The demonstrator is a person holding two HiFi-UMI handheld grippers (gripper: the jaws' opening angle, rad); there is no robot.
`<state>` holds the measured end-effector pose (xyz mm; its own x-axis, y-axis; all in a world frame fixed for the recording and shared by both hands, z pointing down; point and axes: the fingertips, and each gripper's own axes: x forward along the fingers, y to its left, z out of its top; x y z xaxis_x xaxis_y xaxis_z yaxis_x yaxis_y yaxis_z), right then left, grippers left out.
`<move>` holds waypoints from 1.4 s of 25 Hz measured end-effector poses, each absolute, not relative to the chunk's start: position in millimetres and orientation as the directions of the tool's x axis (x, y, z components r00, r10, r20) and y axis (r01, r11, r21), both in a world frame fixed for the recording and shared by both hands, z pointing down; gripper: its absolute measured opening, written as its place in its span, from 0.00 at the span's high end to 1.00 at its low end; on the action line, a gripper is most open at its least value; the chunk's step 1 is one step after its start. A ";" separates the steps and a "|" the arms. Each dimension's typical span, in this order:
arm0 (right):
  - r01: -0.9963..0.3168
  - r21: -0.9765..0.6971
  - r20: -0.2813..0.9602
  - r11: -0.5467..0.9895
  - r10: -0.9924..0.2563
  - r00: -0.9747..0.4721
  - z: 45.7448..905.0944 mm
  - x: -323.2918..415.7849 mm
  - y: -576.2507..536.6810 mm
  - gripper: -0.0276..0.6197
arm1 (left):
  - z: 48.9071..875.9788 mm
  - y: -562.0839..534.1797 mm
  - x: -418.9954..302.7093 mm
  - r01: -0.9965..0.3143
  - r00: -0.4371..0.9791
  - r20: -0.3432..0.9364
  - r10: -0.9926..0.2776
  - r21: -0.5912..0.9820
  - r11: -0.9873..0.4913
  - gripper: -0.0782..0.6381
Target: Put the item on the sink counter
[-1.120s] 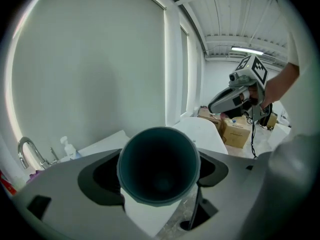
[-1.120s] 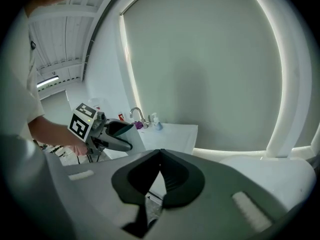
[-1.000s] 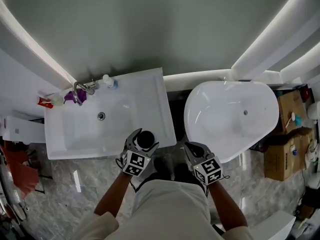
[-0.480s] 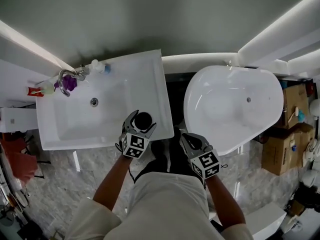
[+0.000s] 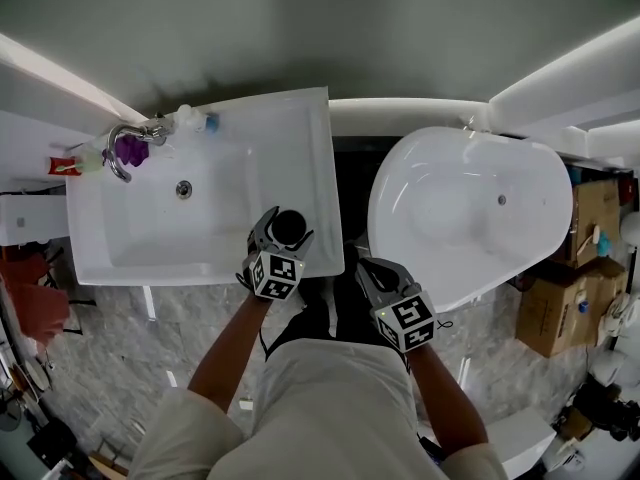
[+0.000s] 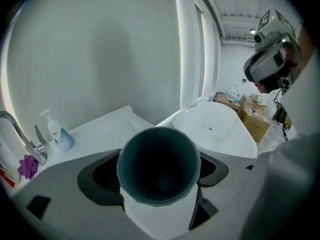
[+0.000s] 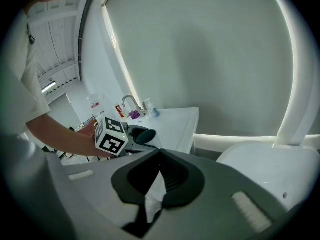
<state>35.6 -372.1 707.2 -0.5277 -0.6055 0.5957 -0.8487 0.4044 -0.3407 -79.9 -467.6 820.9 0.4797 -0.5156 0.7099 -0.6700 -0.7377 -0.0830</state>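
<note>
Since the earlier frame, the left tool (image 5: 288, 224) with the cup (image 5: 290, 228) has been carried from the front edge of the white sink table (image 5: 305, 133) to a place over its front right part. The right tool (image 7: 159, 153) has been brought slightly closer to the gap between table and bathtub (image 5: 450, 218).

A bathroom is seen from above. The dark teal cup is clamped between the jaws of the left tool, which are spread wide around its sides. Its open mouth is turned towards the left gripper view's camera, and the inside appears dark and empty. The cup is placed just right of the basin (image 5: 170, 223), near the table's right edge. Whether its base is touching the table cannot be told.

The right tool is held over the dark strip between table and bathtub, well apart from the cup. Its jaws are brought together at the tips, and nothing is held between them.

At the back left corner of the table, a curved chrome tap (image 5: 113, 150) is fitted. A purple object (image 5: 132, 149) is seen just beside it, and a pump bottle with a blue label (image 5: 196, 121) stands behind. Cardboard boxes (image 5: 590, 213) are stacked on the marble floor (image 5: 150, 358) to the right of the bathtub.
</note>
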 end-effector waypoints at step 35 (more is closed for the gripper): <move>-0.865 -0.257 0.579 0.431 -0.648 -0.495 672.6 27.2 -339.2 0.94 | 771.9 -434.2 -91.9 -0.692 0.548 0.658 -0.516 0.010 -0.721 0.24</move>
